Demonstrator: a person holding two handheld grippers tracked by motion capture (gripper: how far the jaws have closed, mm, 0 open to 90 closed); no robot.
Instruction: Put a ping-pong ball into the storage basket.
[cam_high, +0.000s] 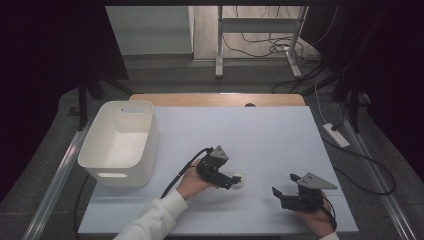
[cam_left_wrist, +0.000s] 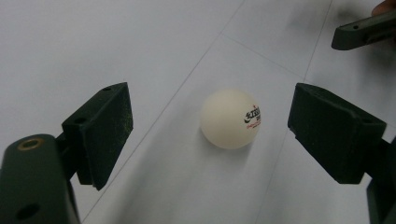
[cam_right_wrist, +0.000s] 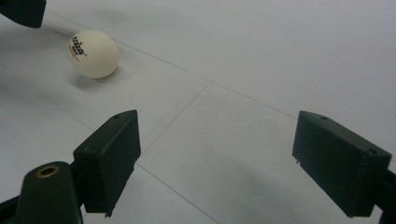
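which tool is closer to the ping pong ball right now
Left. The left tool has its open jaws either side of the small white plastic ping pong ball, not touching it. The right tool sits open, well off to the ball's side.

The high view looks forward and down from above the person's side, taking in the whole tabletop (cam_high: 280, 135), with the white bin (cam_high: 120, 142) at nine o'clock. The left gripper view sits low and close, looking along the left hand-held gripper (cam_left_wrist: 210, 135) at the ball (cam_left_wrist: 230, 119) straight ahead. The right gripper view, equally low on the right hand-held gripper (cam_right_wrist: 217, 161), faces the same ball (cam_right_wrist: 93, 53) at ten o'clock. All three views share that ball (cam_high: 238, 179) and the white surface around it.
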